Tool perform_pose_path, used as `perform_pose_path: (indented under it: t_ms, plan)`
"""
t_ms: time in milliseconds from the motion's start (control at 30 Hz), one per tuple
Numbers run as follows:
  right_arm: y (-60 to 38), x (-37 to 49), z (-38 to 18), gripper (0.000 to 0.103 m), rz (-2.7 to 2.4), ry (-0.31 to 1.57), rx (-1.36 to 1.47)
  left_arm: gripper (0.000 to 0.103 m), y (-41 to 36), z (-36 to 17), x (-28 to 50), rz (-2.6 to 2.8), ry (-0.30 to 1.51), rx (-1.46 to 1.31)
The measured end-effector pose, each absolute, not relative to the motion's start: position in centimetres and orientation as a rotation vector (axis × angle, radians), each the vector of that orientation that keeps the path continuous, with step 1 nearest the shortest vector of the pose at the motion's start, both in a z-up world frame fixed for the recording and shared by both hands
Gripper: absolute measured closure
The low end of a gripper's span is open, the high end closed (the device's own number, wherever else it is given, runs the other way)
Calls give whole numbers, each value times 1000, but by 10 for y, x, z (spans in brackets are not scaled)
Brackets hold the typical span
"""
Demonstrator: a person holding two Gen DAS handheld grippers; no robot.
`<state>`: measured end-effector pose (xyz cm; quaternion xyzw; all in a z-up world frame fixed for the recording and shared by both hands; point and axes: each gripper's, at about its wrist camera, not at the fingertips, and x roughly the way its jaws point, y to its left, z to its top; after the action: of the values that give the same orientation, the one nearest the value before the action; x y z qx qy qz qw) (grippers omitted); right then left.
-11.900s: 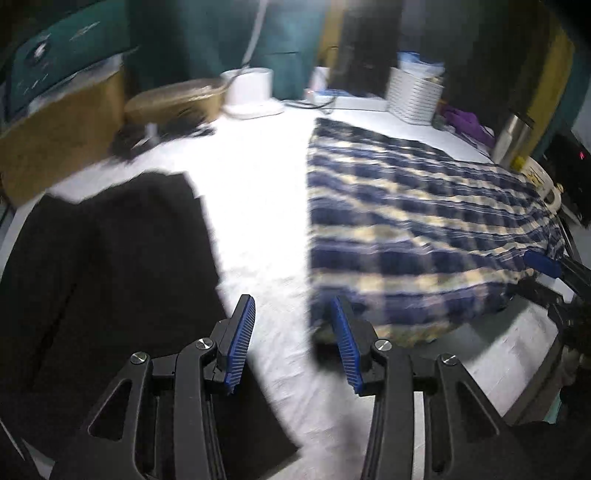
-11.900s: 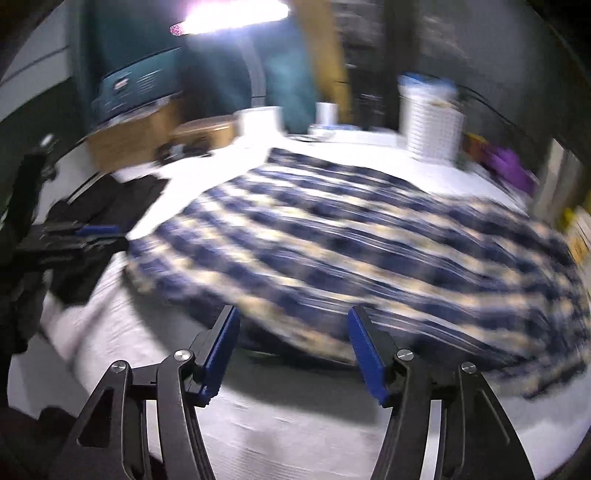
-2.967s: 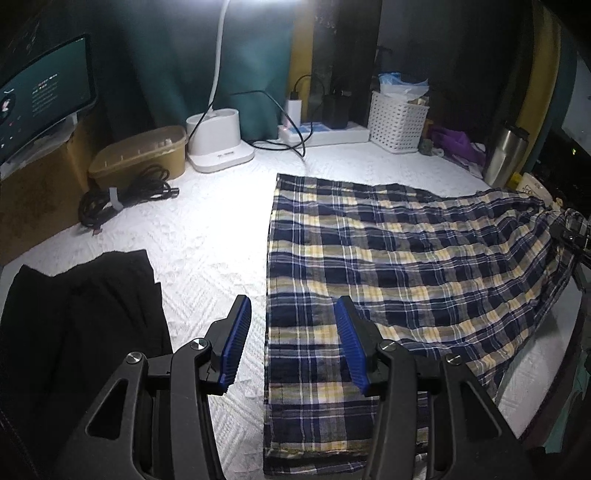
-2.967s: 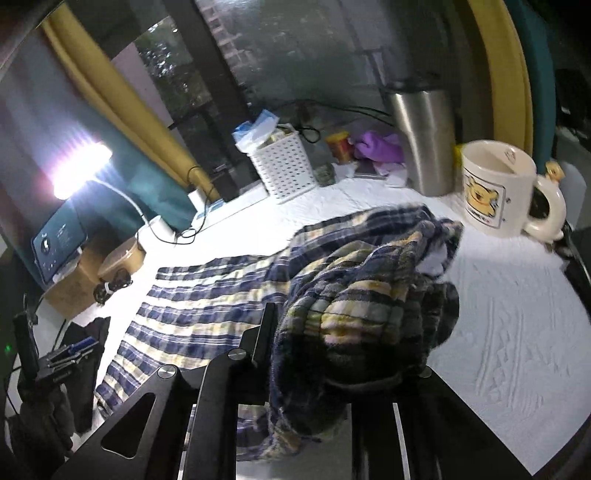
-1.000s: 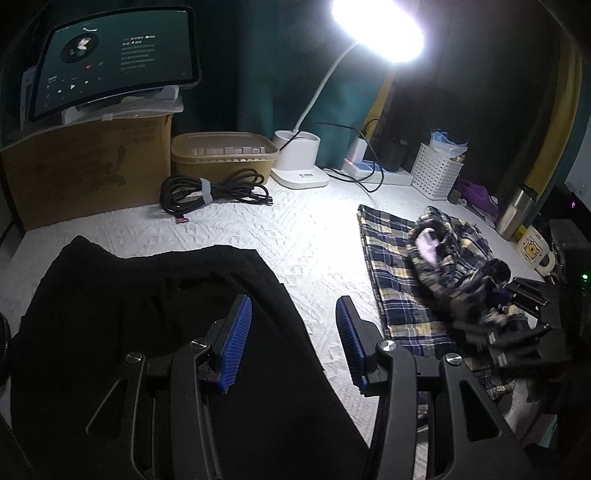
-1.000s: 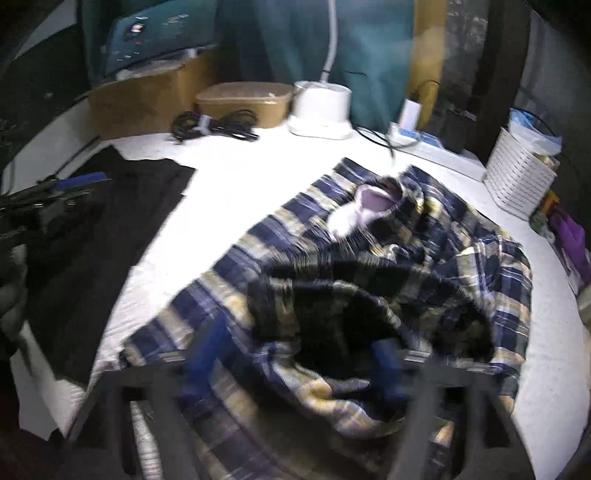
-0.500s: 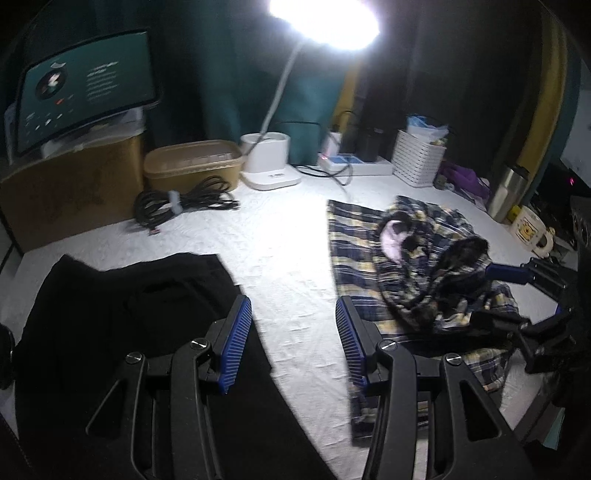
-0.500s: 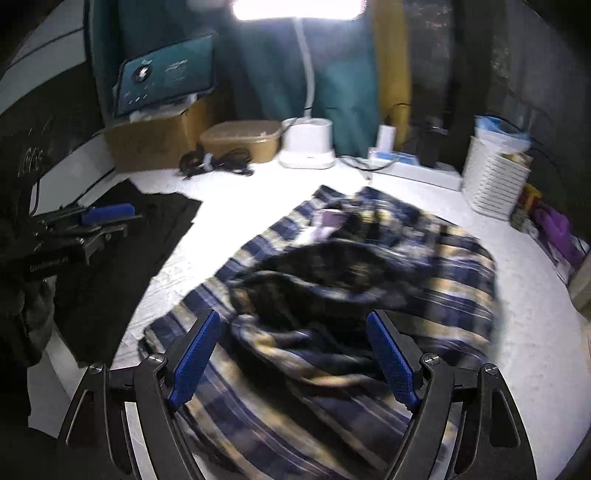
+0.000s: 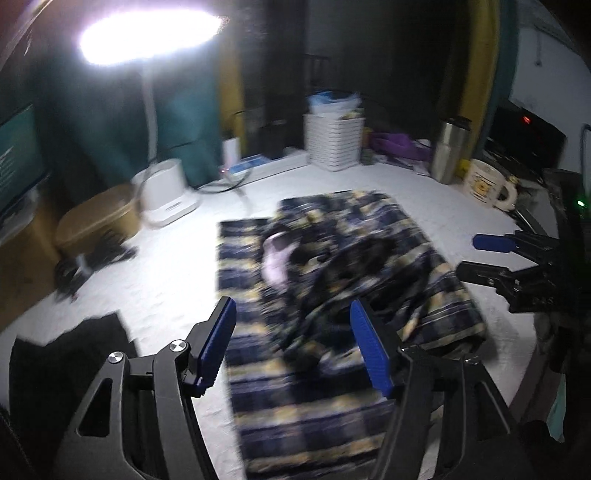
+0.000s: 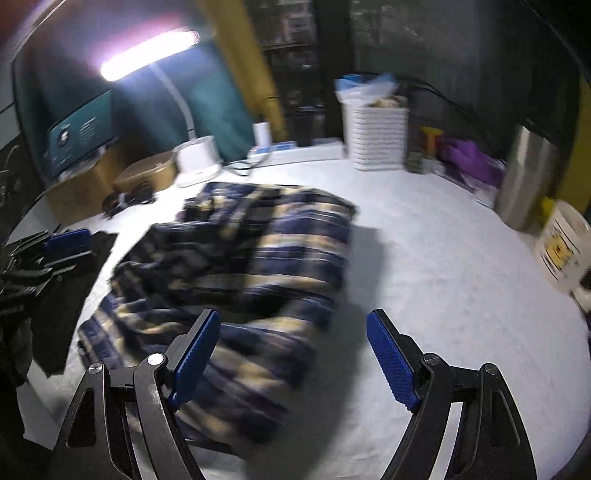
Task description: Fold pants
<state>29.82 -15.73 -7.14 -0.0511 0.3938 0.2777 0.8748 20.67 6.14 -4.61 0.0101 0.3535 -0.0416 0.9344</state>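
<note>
Both hand-held grippers, left (image 9: 291, 345) just widened, right (image 10: 291, 358), gape empty above rumpled plaid pants (image 9: 332, 280).

Item count: one plaid pants (image 9: 332, 295), one black garment (image 9: 66, 354), two grippers, one white basket (image 10: 376, 142), one steel tumbler (image 10: 526, 177), one mug (image 9: 484, 182), one lamp (image 9: 147, 35).

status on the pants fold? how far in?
Done: the plaid pants lie doubled over on the white table cover, but the top layer is bunched, not flat. In hand: nothing; the left claw, whose jaws have just been opening, and the right claw are both open and empty. Left: smoothing and a further fold.
</note>
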Motion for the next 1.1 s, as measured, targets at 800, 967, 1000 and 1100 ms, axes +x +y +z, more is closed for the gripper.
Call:
perform_pose_path:
  t_ms: [800, 967, 1000, 1100]
  plan:
    - [-203, 340, -106, 20, 546, 872, -2, 91, 21, -64, 298, -206, 804, 166]
    - [-190, 350, -102, 20, 578, 831, -8, 93, 53, -43, 306, -174, 746, 85]
    - [-185, 354, -101, 20, 581, 819, -10, 93, 57, -42, 309, -163, 744, 88]
    - [-171, 368, -95, 25, 606, 801, 3, 93, 70, -41, 317, -140, 739, 97]
